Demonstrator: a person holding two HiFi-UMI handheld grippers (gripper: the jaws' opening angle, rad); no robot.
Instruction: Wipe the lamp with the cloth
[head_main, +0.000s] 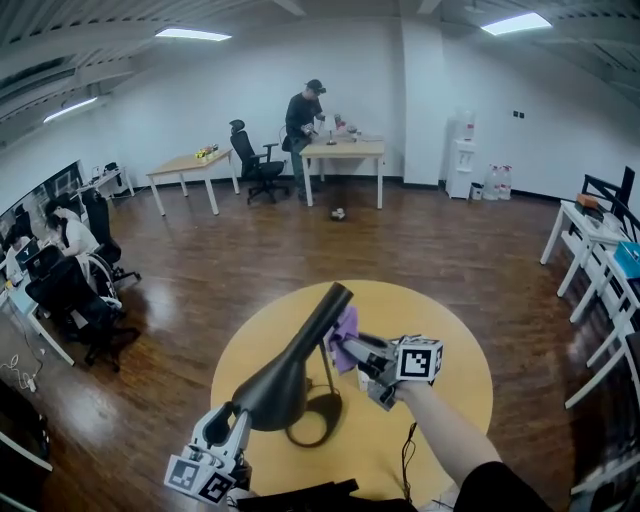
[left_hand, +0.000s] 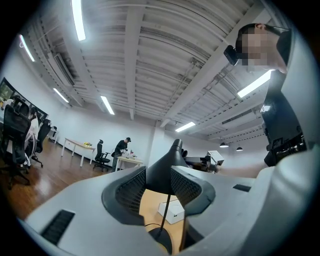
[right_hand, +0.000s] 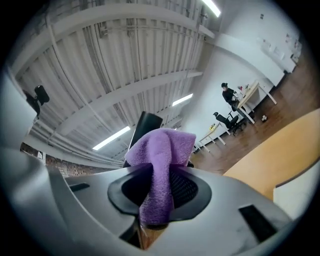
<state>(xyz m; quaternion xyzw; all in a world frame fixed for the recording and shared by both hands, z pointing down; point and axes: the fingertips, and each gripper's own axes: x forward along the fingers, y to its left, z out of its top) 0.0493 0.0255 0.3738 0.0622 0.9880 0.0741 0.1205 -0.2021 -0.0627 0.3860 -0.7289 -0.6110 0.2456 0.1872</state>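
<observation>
A black lamp with a cone shade stands on the round yellow table, its shade tilted up and away from me. My left gripper is at the lower left and is shut on the wide end of the shade. In the left gripper view the black lamp fills the gap between the jaws of the left gripper. My right gripper is shut on a purple cloth, which lies against the lamp's thin stem and the narrow end of the shade. In the right gripper view the cloth hangs over the right gripper, with the dark lamp behind it.
The lamp's round base rests near the table's middle and a thin black cable runs toward me. A small white box lies on the table. White tables stand at the right, seated people at the left.
</observation>
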